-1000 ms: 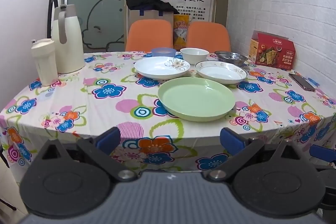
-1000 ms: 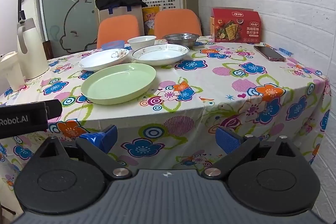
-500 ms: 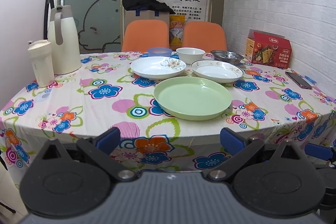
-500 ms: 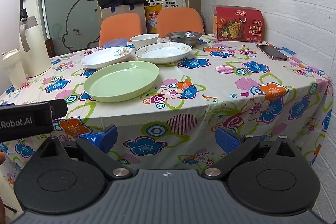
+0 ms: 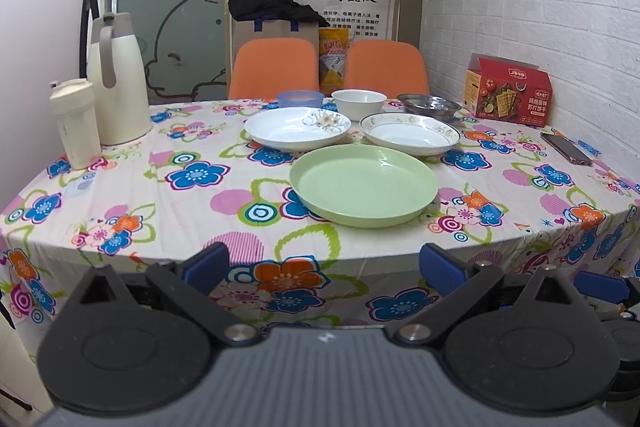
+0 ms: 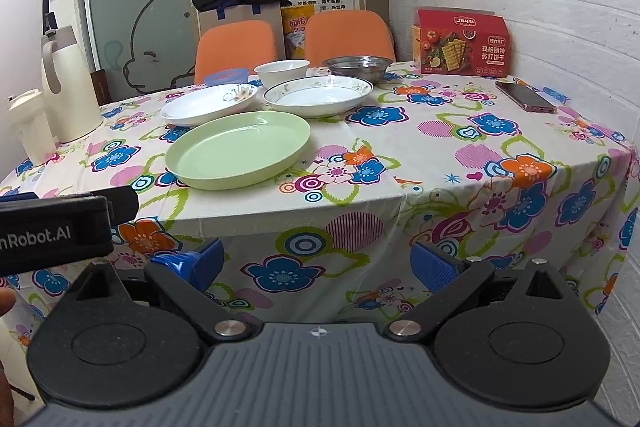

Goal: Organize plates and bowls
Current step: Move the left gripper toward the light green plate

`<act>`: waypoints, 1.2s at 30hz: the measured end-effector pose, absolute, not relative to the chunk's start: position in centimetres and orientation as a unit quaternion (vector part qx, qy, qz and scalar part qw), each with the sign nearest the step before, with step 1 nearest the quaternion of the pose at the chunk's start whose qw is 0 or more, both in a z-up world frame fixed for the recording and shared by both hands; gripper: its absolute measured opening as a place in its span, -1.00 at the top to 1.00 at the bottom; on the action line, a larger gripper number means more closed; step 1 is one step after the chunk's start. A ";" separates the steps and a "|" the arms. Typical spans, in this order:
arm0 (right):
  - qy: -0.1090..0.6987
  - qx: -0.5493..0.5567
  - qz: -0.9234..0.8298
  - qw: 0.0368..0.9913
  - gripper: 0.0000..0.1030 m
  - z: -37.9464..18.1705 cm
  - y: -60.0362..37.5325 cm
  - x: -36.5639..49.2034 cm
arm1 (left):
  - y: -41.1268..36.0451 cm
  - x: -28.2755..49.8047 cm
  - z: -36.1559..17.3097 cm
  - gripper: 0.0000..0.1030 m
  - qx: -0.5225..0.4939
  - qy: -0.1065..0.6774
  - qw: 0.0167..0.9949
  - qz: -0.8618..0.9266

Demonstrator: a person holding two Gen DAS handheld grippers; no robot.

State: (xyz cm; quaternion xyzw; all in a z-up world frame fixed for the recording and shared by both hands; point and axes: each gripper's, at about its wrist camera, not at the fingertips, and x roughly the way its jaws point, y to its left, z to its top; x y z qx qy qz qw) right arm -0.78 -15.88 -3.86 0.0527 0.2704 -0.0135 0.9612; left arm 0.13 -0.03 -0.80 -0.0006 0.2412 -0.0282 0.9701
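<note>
Round smooth green plate point(image 5: 363, 185), steel bowl point(image 5: 430, 105), floral cloth point(image 5: 160, 187).

Both cameras have shifted a little; nothing on the table itself has moved.

Left wrist view: the left gripper point(image 5: 323, 265) has drifted and tilted up slightly over the second. The green plate point(image 5: 364, 185) sits a touch further left in frame than a second ago, and more of the posters above the chairs shows.

Right wrist view: the right gripper point(image 6: 316, 263) has eased forward and rightward. The green plate point(image 6: 238, 149) and the red cracker box point(image 6: 460, 43) now read larger and slightly higher. A fingertip point(image 6: 6, 301) has come into view at the left edge.
</note>
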 end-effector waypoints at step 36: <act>0.264 0.074 -0.009 0.962 -0.70 -5.0 -17.9 -0.4 | 3.6 4.3 -1.1 -0.93 -0.040 0.249 0.968 0.007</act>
